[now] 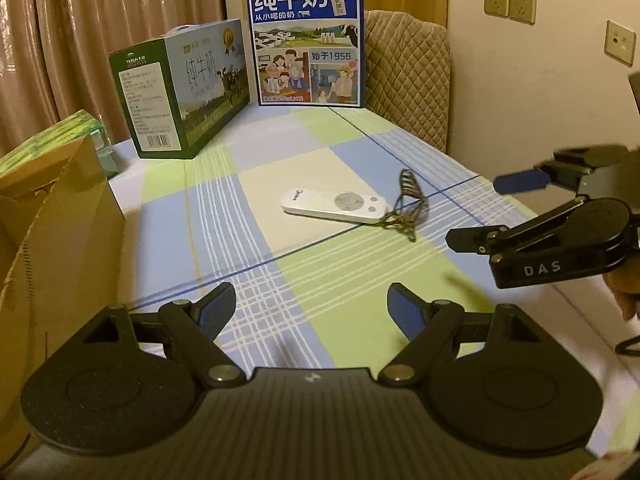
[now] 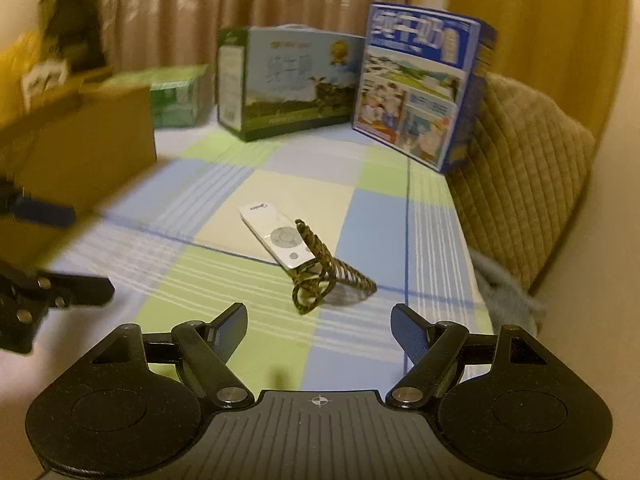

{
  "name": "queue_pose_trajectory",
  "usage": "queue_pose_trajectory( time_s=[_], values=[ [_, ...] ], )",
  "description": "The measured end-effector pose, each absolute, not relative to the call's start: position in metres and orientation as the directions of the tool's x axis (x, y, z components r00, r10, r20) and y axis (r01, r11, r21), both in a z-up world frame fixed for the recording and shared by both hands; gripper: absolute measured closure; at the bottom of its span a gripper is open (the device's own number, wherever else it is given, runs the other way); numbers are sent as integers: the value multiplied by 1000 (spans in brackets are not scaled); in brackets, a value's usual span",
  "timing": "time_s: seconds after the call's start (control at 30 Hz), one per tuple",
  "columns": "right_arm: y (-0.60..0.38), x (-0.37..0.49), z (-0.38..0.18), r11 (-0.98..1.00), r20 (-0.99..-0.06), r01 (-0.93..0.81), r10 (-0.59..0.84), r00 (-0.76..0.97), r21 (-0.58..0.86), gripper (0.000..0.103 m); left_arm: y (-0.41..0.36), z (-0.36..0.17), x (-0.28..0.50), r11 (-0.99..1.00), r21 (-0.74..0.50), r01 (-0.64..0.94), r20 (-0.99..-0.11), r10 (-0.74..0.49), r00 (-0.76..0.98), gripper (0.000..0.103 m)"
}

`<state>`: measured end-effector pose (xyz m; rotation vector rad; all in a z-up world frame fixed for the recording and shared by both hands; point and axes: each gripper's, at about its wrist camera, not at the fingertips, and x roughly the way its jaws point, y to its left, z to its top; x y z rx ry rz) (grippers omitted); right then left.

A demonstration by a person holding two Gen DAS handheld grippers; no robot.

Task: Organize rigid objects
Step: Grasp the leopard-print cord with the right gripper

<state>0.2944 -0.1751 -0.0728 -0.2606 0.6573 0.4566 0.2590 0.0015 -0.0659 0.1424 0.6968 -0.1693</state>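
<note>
Off the left side of my left gripper (image 1: 310,308): 1 brown cardboard box (image 1: 60,240), open at the top, standing on the checked tablecloth (image 1: 248,280). Behind it, 1 green pack (image 1: 60,132), partly hidden.

Ahead and left of my left gripper: 1 green-and-blue milk carton case (image 1: 184,88), lying long side down at the far end of the cloth.

Straight ahead, far end: 1 blue milk carton case (image 1: 306,40), upright, printed face toward me, just beside the green case and apart from it.

Ahead of my left gripper, slightly right: 1 white remote control (image 1: 334,204), flat on the cloth, buttons up. At its right end, 1 dark patterned hair clip (image 1: 408,204), touching or nearly touching the remote; I cannot tell which. Both lie well clear of my fingers.

My left gripper: jaws apart, nothing between the 2 blue pads.

Right of my left gripper: my right gripper (image 1: 472,210), seen side-on, above the cloth, near the clip but apart from it. Behind it, 1 quilted tan chair back (image 1: 408,76) at the table's far right edge.

From my right gripper (image 2: 318,332): jaws apart, nothing held. Off its left side, blurred, the fingers of my left gripper (image 2: 68,248) and the cardboard box (image 2: 80,152). Straight ahead, near, the clip (image 2: 320,276) with the remote (image 2: 276,236) just beyond it. Further on, the green case (image 2: 288,80), then the blue case (image 2: 420,80), then the chair back (image 2: 528,176) at the right.
</note>
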Motion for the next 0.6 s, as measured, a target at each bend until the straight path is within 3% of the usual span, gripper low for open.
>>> queue_pose_trajectory(
  time_s=[0.13,0.3,0.6],
  values=[
    [-159,309,-88,827,-622,-526,307,720,-200,27,9,-80,270,983,63,175,-644,-94,759,23],
    [-148,327,-104,807,-627,-540,296,721,-241,28,14,-92,276,987,34,154,-656,-94,749,24],
    [-138,338,-112,757,-611,-559,275,742,-338,42,13,-94,279,988,-16,153,-656,-126,744,24]
  ],
)
